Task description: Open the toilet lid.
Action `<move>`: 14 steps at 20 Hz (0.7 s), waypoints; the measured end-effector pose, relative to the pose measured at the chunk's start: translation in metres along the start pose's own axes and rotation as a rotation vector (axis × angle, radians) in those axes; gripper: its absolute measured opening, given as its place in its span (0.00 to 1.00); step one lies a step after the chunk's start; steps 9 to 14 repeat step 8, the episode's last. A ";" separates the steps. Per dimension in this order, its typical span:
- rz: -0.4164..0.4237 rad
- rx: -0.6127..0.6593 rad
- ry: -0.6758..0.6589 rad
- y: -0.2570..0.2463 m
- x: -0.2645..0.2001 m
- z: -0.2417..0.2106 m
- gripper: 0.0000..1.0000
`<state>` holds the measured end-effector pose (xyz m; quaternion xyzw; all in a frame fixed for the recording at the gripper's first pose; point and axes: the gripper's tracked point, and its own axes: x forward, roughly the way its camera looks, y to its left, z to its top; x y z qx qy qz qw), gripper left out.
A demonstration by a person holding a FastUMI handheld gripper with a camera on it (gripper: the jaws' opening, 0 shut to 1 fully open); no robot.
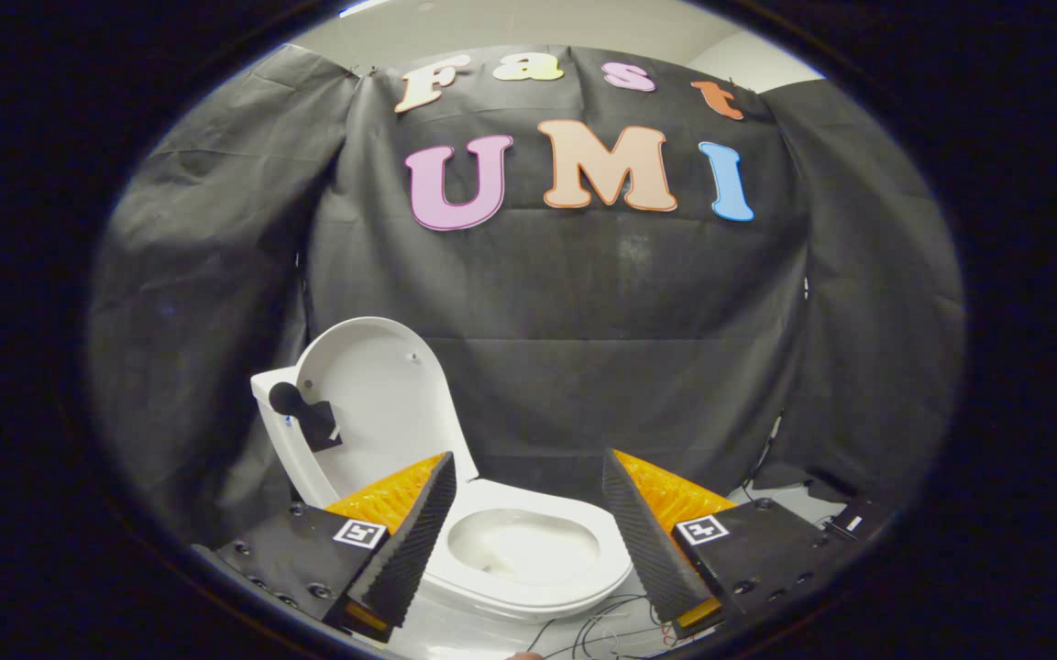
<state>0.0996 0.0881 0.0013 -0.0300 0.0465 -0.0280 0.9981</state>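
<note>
One stiff, light plastic lid (379, 394) stands upright against the tank, beyond your left finger, above the open bowl (528, 550). Your gripper (528, 541) hangs spread, holding nothing; if handling it, take its smooth, slippery rim.

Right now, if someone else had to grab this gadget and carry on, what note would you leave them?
Gripper: fingers open, holding nothing, apart from the toilet.
Toilet lid: already raised, standing upright against the tank, beyond the left finger.
Bowl: uncovered, seen between the fingers, with the seat down.
Loose cables lie on the floor in front of the toilet.
Done: lid is open.
Left: apparently nothing; just keep the gripper away from the lid.
</note>
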 end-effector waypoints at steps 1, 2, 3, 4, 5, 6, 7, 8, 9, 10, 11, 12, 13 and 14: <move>-0.009 -0.009 0.005 -0.005 0.000 -0.009 0.99; -0.009 -0.004 0.016 -0.009 0.000 -0.020 0.99; 0.002 0.007 0.037 -0.008 0.001 -0.031 0.99; 0.009 0.017 0.048 -0.008 0.002 -0.039 0.99; 0.010 0.026 0.055 -0.010 0.004 -0.042 0.99; 0.009 0.035 0.062 -0.013 0.006 -0.045 0.99; 0.007 0.040 0.059 -0.015 0.006 -0.046 0.99; 0.004 0.039 0.056 -0.018 0.006 -0.047 0.99; 0.004 0.039 0.056 -0.018 0.006 -0.047 0.99; 0.004 0.039 0.056 -0.018 0.006 -0.047 0.99; 0.004 0.039 0.056 -0.018 0.006 -0.047 0.99; 0.004 0.039 0.056 -0.018 0.006 -0.047 0.99; 0.004 0.039 0.056 -0.018 0.006 -0.047 0.99; 0.004 0.039 0.056 -0.018 0.006 -0.047 0.99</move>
